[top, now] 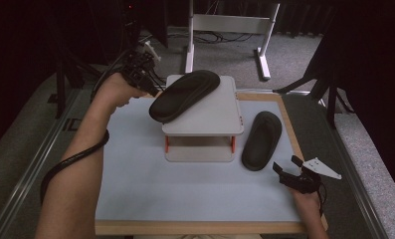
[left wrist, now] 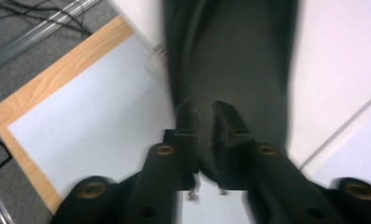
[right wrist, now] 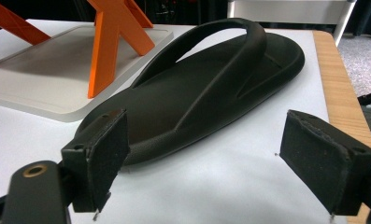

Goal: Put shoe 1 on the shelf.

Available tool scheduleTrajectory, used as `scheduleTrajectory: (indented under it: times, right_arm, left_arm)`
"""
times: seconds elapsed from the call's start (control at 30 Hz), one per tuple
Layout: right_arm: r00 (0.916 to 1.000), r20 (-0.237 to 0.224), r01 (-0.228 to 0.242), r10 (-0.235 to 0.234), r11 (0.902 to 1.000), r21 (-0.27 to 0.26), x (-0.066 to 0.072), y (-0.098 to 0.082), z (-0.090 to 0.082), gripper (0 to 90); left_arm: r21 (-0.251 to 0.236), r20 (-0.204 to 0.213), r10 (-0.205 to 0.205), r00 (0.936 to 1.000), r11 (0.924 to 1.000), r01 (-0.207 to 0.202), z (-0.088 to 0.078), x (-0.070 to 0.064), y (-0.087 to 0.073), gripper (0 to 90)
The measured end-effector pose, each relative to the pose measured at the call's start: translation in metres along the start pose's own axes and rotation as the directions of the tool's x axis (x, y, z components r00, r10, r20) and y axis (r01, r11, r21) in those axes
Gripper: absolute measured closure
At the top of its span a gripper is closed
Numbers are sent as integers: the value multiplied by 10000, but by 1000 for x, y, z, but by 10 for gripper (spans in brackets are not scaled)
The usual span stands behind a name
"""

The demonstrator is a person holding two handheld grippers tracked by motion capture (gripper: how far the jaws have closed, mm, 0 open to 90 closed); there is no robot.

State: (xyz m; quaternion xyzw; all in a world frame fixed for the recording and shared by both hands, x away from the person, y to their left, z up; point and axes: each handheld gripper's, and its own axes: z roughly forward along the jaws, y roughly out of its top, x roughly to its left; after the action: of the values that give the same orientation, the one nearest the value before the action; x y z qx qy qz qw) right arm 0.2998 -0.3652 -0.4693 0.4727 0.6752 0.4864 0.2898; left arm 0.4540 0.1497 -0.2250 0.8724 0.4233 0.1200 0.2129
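A: Start at the left. What has the left claw (top: 152, 92) got?

B: It is clamped on the near-left end of the sandal (top: 185, 94) that lies on top of the small white stand (top: 220, 117). In the left gripper view the two jaws are pressed close together on the edge of the sole (left wrist: 230, 70). That sandal lies at a slant, its long axis running from the stand's left edge up toward its far side, and its gripped end hangs out over the edge.

A: And to the right of the stand?

B: The second sandal (top: 262, 139) lies flat on the bench (top: 135, 189), strap up, just beside the stand's right side and near the bench's right edge. Its long axis runs roughly near to far, leaning a little.

A: Which hand is nearer to it?

B: The right one, clearly. The right claw (top: 287, 168) sits near the bench's near-right corner, jaws spread wide with nothing between them. In the right gripper view the sandal's near end (right wrist: 141, 140) lies just ahead of the jaws and somewhat toward the left jaw, so I judge the claw would need to go forward and a little sideways to straddle it.
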Motion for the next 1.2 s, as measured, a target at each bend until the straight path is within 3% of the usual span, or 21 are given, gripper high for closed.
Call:
scheduleTrajectory:
  times: [0.17,0.33,0.43,0.57,0.97,1.2]
  right_arm:
    - [10000,6,6,-6,10000,-16,0,0,0,152]
    - [10000,13,-14,14,10000,12,0,0,0,152]
    - [10000,18,10,-10,10000,24,0,0,1,152]
    - [10000,17,-19,19,10000,19,0,0,0,152]
    - [10000,54,31,-32,10000,40,1,0,1,152]
    - [9999,95,63,-64,10000,49,1,0,1,152]
  left_arm:
    - [9,8,-740,9973,9973,740,19,19,-14,900]
    - [-145,465,-993,9940,9949,1001,34,21,-18,900]
    - [-76,660,-817,9945,9966,824,41,19,-20,900]
    - [-344,1163,-886,9893,9951,932,46,18,-26,900]
    - [-765,1093,-223,9938,9966,308,30,-2,-46,900]
    - [-943,1504,393,9879,9952,-252,19,-20,-41,900]
